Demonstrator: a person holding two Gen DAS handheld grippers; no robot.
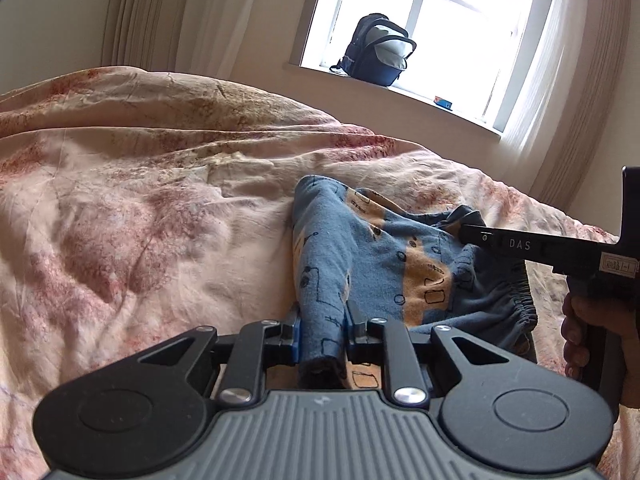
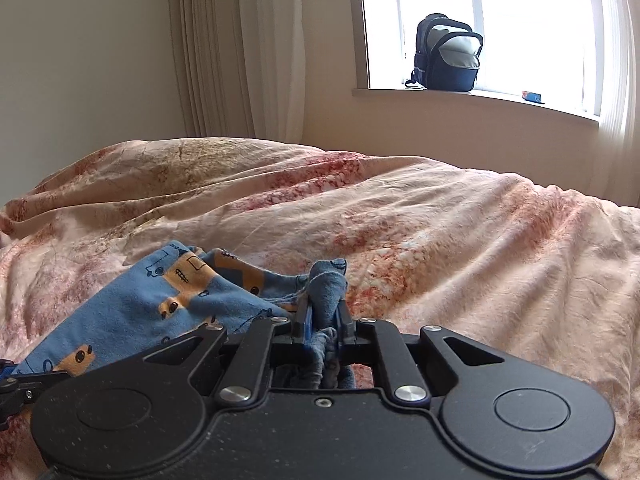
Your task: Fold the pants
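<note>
Small blue pants (image 1: 384, 252) with orange patches and black drawings lie bunched on the bed. My left gripper (image 1: 322, 320) is shut on a fold of the blue cloth at the pants' near left side. My right gripper (image 2: 324, 316) is shut on a bunched edge of the pants (image 2: 152, 296), which spread to its left. In the left wrist view the right gripper (image 1: 472, 232) reaches in from the right, its tip at the pants' far right edge near the elastic waistband (image 1: 516, 308).
A crumpled pink floral duvet (image 2: 440, 232) covers the bed on all sides. A dark backpack (image 2: 448, 54) stands on the windowsill (image 2: 480, 98) behind the bed. Pale curtains (image 2: 240, 48) hang left of the window. A hand (image 1: 576, 340) holds the right gripper's handle.
</note>
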